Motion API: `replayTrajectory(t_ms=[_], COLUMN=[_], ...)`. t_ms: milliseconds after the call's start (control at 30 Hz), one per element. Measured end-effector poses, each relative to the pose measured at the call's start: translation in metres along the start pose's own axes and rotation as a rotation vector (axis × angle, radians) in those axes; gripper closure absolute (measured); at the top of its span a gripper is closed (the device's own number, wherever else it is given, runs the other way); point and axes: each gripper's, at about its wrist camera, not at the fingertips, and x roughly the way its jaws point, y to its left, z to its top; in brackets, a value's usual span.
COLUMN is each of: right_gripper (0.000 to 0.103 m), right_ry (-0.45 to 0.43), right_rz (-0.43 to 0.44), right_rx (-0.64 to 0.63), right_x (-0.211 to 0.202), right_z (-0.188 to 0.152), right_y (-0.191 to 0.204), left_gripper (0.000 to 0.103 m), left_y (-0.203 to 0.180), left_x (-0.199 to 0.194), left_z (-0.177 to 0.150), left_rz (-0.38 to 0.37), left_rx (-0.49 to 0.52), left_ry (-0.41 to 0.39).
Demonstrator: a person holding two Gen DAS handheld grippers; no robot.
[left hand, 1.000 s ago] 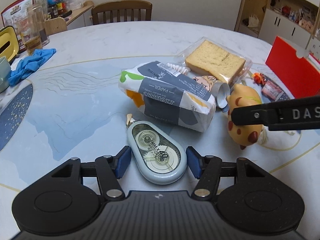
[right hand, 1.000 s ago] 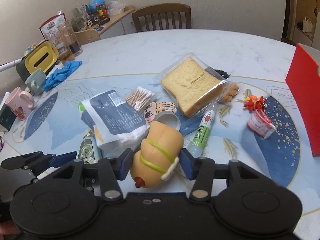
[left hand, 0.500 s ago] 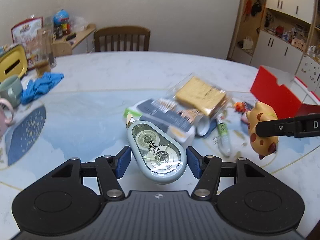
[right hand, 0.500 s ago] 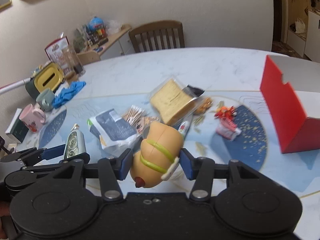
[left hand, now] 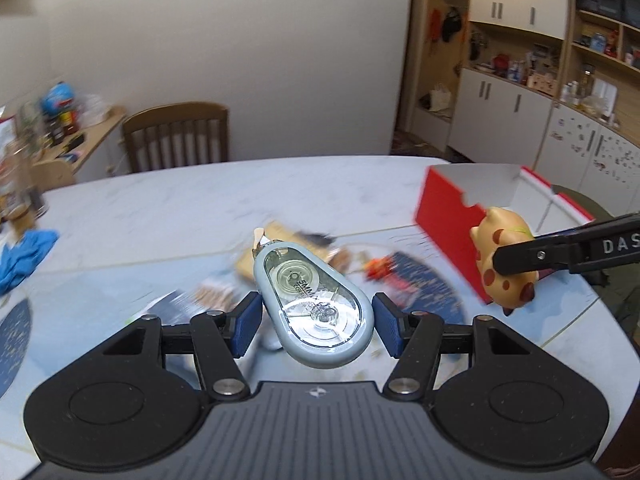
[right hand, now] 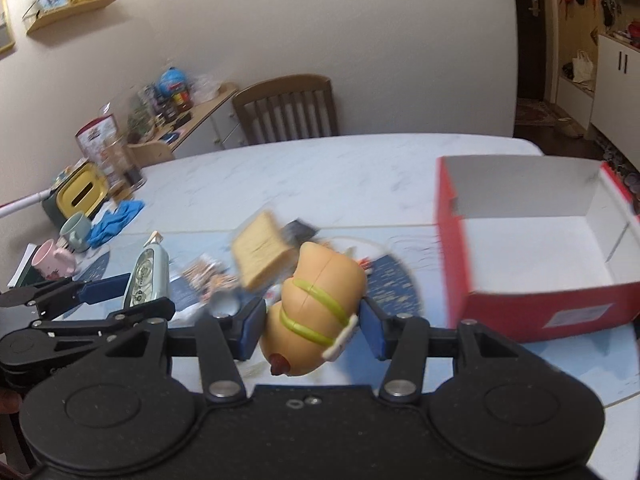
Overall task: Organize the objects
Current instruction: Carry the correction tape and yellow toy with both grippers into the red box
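Note:
My left gripper is shut on a grey-blue correction tape dispenser, held in the air above the table. The right wrist view shows that dispenser from the side, between the left gripper's blue pads. My right gripper is shut on a tan toy animal with brown spots and a yellow-green band, also lifted off the table. In the left wrist view the toy hangs at the right, in front of the red box. The open red box with a white inside stands on the table to the right.
Blurred items lie mid-table: wrapped bread slice, a snack packet, small red trinkets. Two mugs, a blue cloth and a yellow tin sit at the left edge. A wooden chair stands behind the table.
Both grippers have risen off the table with their objects and swung right, toward the red box. The pile of items has dropped lower and farther away in both views.

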Motion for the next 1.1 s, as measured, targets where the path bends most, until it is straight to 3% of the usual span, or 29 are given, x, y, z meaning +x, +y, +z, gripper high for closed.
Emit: replayTrajectory(t_ms=[600,1100], right_gripper=[0.052,0.052], right_ry=[0.001,0.063], right_rz=[-0.062,-0.144], right_rx=[0.080,-0.004], right_x=[-0.010,0.017], right_z=[0.024,0.043], right_y=[-0.153,-0.228], left_gripper=[0.043,0.043], left_y=[-0.164,-0.232], left_x=[0.071,0.169], left_z=[0.063,0.120], left_rz=[-0.124,-0.190], left_rx=[0.180,0.207], left_ry=[0.010,0.144])
